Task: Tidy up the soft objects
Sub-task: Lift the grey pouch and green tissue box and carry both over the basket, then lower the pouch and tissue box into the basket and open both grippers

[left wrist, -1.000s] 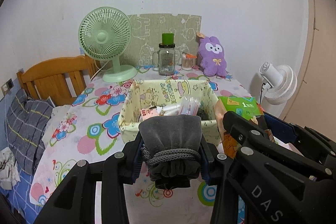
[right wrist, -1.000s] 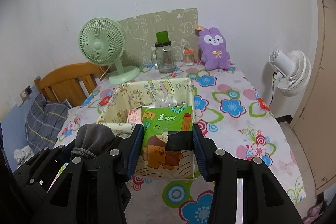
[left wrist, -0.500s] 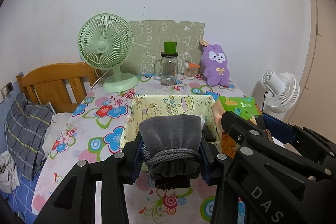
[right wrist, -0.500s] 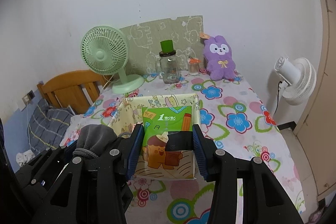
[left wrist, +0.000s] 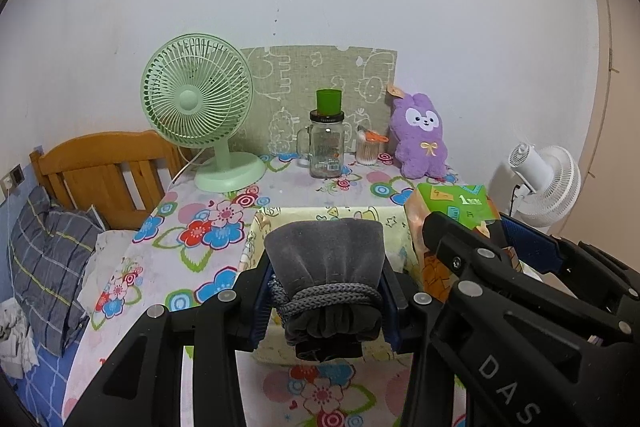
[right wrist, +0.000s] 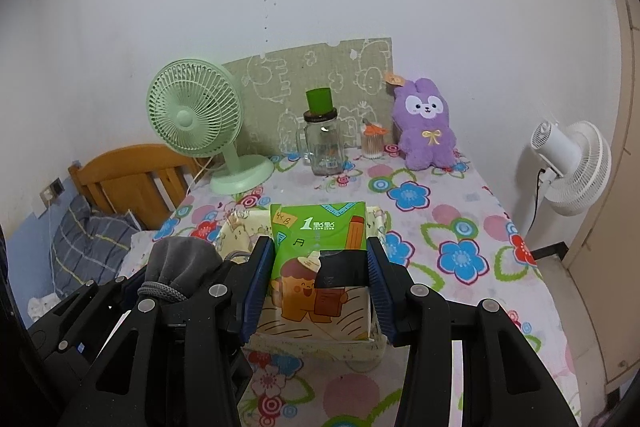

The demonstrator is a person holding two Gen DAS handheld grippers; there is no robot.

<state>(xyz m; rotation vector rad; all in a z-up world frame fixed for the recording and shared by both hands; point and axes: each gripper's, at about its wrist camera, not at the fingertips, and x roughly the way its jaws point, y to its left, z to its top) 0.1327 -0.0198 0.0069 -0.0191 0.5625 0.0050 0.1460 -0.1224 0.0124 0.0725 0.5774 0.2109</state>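
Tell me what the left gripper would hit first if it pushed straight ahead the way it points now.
Holding the grey drawstring pouch, the left gripper points over the yellow fabric basket. The pouch would likely meet the basket's far wall or pass above it toward the glass jar; depth is unclear.

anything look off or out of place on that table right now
Mostly tidy. The oddest bit: a green cup sits upside down on the lid of the glass jar. The grey pouch and tissue pack are off the table, clamped in the left and right tongs.

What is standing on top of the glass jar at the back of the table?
A green cup stands upright on the lid of the glass jar. The jar looks empty. What is behind the jar's base is hidden.
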